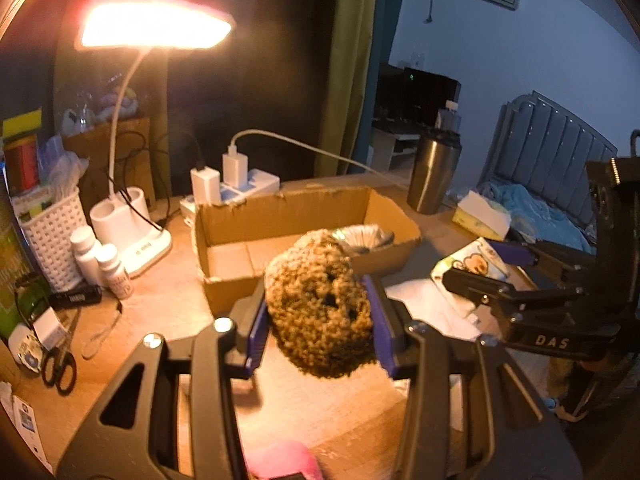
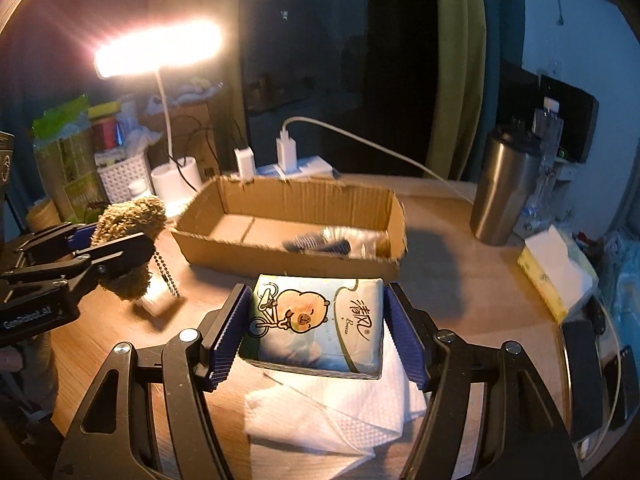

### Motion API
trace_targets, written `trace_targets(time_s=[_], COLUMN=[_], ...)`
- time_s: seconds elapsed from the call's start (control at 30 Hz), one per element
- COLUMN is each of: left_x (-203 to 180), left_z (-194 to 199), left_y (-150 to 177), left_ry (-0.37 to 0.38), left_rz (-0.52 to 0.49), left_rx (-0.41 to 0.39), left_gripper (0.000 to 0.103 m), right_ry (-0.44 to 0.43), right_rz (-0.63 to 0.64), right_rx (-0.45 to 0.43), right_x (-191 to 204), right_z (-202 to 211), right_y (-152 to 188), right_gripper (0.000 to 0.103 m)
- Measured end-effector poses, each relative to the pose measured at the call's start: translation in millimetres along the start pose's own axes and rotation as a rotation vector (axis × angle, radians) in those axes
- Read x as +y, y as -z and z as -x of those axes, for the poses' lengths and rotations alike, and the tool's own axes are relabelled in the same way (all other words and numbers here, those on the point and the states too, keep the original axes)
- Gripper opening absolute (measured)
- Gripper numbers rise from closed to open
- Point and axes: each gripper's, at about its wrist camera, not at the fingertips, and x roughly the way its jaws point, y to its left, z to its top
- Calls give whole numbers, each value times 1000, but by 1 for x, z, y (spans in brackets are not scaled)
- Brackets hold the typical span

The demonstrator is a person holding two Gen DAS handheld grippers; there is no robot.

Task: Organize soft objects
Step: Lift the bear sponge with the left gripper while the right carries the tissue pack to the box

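Observation:
My left gripper (image 1: pixel 318 312) is shut on a curly brown plush toy (image 1: pixel 320 304) and holds it above the desk, just in front of the open cardboard box (image 1: pixel 280 210). The toy (image 2: pixel 128 220) with a bead chain also shows at the left of the right wrist view. My right gripper (image 2: pixel 316 320) is shut on a tissue pack (image 2: pixel 320 320) printed with a cartoon bear, held over a white paper towel (image 2: pixel 332 412). The box (image 2: pixel 296 196) lies just beyond it and holds a clear-wrapped item (image 2: pixel 340 240). A pink soft thing (image 1: pixel 280 460) lies below the left gripper.
A lit desk lamp (image 1: pixel 156 28) stands at the back left with a white basket (image 1: pixel 52 232), two white bottles (image 1: pixel 100 260) and scissors (image 1: pixel 60 368). A power strip (image 1: pixel 240 184) sits behind the box. A steel tumbler (image 2: pixel 504 192) and a tissue box (image 2: pixel 556 272) stand right.

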Motion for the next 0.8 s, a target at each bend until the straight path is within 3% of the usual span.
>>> trace_targets(time_s=[0.8], left_x=[16], left_z=[-2], left_y=[-43], left_ry=[-20], left_rz=[-12], left_rx=[-119], left_gripper=[45], right_ry=[-2], right_rz=[31], right_rx=[-116], right_x=[3], right_z=[-5], right_y=[-55], right_gripper=[70])
